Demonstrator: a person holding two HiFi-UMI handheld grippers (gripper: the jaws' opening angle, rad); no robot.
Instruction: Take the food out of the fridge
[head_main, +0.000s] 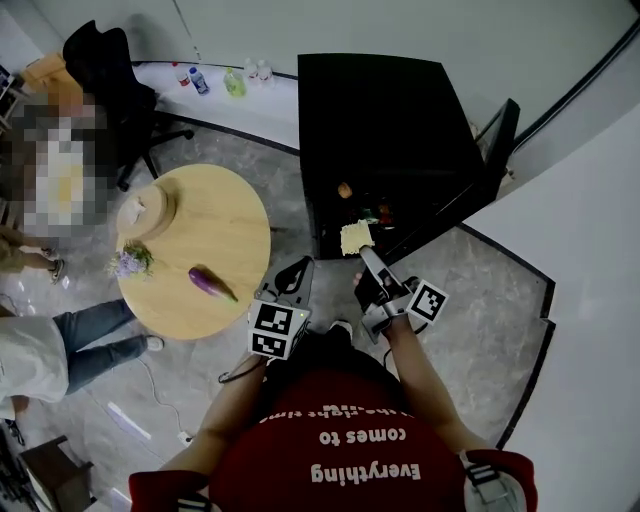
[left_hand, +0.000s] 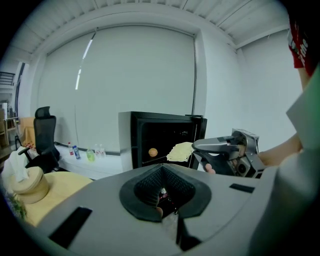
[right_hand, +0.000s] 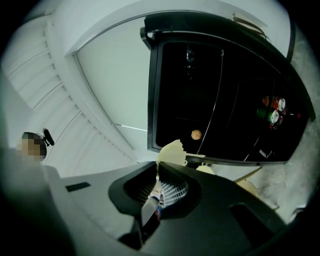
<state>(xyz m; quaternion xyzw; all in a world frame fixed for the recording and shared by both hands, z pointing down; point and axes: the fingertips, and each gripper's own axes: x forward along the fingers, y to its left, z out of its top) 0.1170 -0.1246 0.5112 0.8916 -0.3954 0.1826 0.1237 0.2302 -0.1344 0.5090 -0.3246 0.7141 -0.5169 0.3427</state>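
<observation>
Jaws of right gripper (head_main: 366, 251) clamped on pale yellow food (head_main: 355, 237), left gripper (head_main: 299, 269) jaws together, empty, eggplant (head_main: 212, 283) seen only overhead

A grey marbled tile floor (head_main: 500, 300) spreads through the room, edged by a dark strip where it meets the white walls (head_main: 400, 25). A low white ledge (head_main: 275, 100) runs along the foot of the far wall. A broad white roller blind (left_hand: 135, 85) covers the window (softly lit, with one bright streak) under a white ribbed ceiling (left_hand: 150, 10). A black swivel office chair (head_main: 105, 70) stands near a round pale wooden worktop (head_main: 225, 215). A black box-shaped fridge (head_main: 385, 110) stands by the far wall, door open.
</observation>
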